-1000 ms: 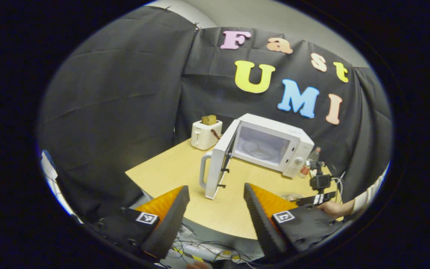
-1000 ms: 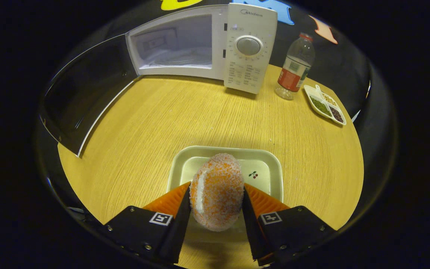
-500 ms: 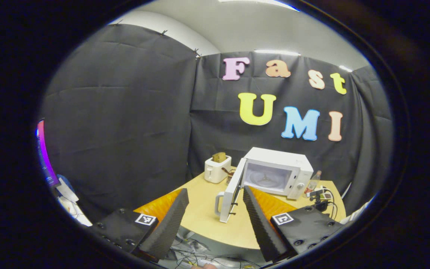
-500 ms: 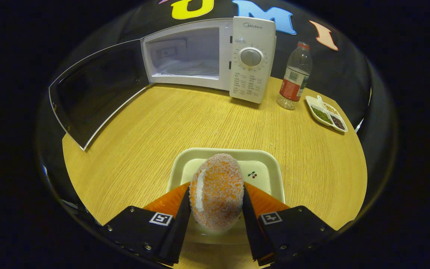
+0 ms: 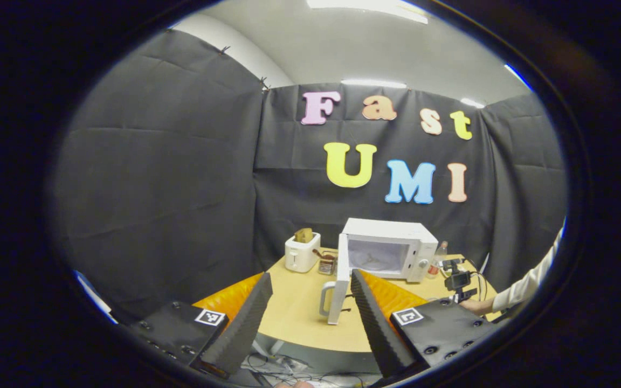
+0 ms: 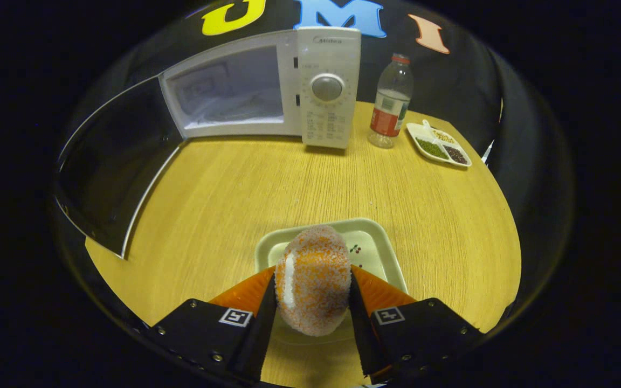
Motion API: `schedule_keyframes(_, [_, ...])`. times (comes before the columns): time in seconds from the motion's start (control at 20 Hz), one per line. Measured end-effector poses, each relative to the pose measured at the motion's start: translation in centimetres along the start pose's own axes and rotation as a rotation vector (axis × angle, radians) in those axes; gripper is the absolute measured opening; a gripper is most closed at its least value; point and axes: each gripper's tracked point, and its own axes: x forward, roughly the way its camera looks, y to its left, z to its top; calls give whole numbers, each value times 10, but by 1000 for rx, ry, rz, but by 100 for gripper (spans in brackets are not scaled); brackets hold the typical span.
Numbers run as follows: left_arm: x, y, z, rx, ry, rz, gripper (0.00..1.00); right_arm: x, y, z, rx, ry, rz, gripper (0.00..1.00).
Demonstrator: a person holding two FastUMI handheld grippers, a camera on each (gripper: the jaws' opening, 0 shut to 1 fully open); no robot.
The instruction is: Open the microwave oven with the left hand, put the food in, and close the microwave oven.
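Right tool [image 6: 312, 302] grips food [image 6: 313, 277] above tray [image 6: 378, 253]; microwave door [image 6: 114, 178] wide open.

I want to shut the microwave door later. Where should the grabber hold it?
Take the white loop handle on the outer face of the microwave door. The door stands swung wide open, handle facing away from the oven cavity, so come from that outer side. The loop's upright bar stands off the door, probably leaving room for a finger behind it, and it sits at the free edge, far from the hinge.
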Motion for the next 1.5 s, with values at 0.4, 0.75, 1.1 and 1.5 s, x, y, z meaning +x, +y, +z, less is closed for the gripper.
schedule_keyframes(0.4, [68,20,-3,-109,53,3,97,9,108,71,220,-81,153,67])
schedule_keyframes(0.75, [130,7,5,-32,156,46,94,70,173,142,444,-205,237,67])
schedule_keyframes(1.1, [157,-5,-14,2,284,73,94,119,189,232,732,-362,280,66])
schedule_keyframes(1.5, [179,-2,-28,7,335,105,98,153,199,285,866,-458,258,69])
